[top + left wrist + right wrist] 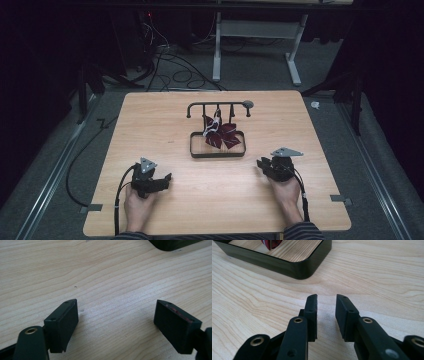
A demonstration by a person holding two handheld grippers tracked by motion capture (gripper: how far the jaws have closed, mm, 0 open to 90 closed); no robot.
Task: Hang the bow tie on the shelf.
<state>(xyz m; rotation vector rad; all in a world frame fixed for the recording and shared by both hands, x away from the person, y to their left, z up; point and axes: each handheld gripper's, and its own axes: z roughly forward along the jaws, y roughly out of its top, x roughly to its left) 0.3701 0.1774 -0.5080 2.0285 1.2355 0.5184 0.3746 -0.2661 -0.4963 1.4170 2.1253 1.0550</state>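
Left gripper (pixel 116 315): jaws wide open, holding nothing, above bare counter (pixel 105 272). Right gripper (pixel 326 315): jaws narrowly open, empty, near the black tray (pixel 294 267).

Dim lab or test room, lone wooden table (pixel 150 125) on grey carpet, loose cables (pixel 170 70) trailing across the floor, metal desk frame (pixel 255 37) behind

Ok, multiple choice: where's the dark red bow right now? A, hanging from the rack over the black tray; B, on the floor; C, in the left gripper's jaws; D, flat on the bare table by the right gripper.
A: the dark red bow hangs from the rack over the black tray, clear of both grippers.
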